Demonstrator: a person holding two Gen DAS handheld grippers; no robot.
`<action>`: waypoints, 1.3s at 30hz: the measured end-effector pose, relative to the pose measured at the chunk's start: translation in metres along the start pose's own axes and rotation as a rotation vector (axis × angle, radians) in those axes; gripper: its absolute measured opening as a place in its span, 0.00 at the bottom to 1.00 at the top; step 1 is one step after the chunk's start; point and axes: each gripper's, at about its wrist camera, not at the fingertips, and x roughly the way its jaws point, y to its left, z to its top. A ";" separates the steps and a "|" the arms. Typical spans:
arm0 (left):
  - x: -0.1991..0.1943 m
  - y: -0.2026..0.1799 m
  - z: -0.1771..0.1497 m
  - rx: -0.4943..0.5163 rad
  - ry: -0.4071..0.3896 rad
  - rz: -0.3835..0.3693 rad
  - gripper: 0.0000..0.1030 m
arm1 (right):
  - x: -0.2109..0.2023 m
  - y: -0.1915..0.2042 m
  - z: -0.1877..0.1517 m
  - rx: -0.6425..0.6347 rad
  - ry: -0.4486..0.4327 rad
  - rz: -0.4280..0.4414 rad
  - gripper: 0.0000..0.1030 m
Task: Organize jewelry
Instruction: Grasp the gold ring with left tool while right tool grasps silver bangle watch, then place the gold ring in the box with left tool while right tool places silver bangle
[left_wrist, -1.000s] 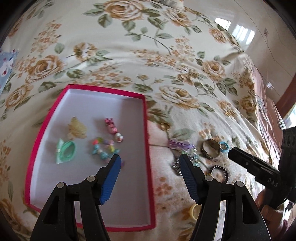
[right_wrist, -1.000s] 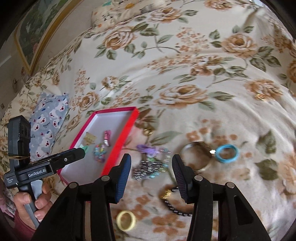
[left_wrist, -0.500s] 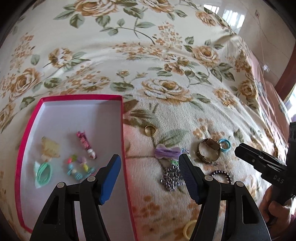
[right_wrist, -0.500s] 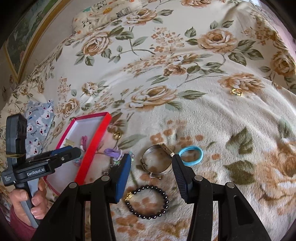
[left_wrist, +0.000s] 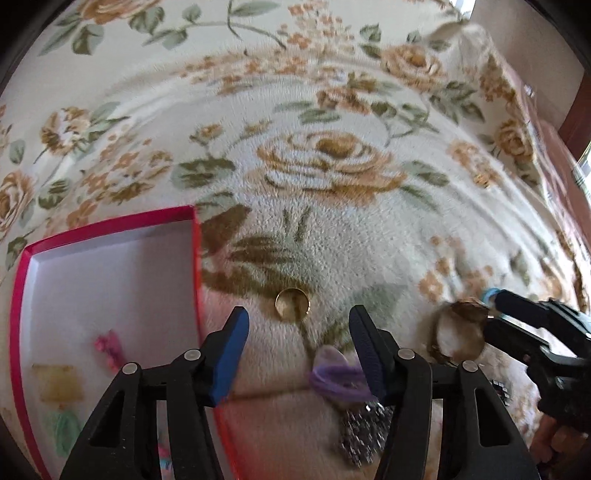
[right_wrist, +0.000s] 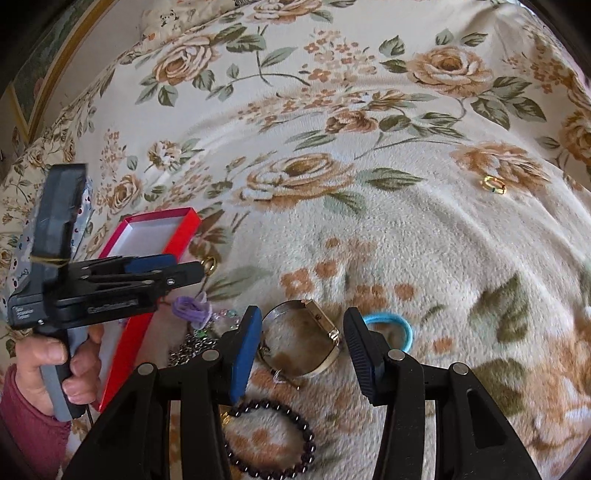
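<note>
A gold ring (left_wrist: 292, 303) lies on the floral blanket (left_wrist: 332, 206) at frame centre of the left wrist view, just beyond the left gripper (left_wrist: 298, 332), whose fingers stand apart. Right of the red box (left_wrist: 195, 258), the metal bangle (right_wrist: 301, 339) sits lower centre between the parted fingers of the right gripper (right_wrist: 300, 345), blue hair tie (right_wrist: 391, 326) beside it.

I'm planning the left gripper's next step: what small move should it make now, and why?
Probably ease the open left gripper forward and down to straddle the small gold ring, which lies on the floral blanket just ahead of its fingertips, outside the red-rimmed box.
</note>
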 end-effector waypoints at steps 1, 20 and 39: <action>0.007 -0.002 0.002 0.006 0.013 0.011 0.51 | 0.003 0.000 0.001 -0.003 0.003 -0.001 0.46; -0.009 0.000 -0.006 0.005 -0.051 -0.037 0.22 | 0.007 -0.001 -0.005 0.004 0.017 -0.025 0.09; -0.124 0.039 -0.085 -0.142 -0.191 -0.094 0.22 | -0.026 0.050 -0.006 -0.058 -0.042 0.060 0.09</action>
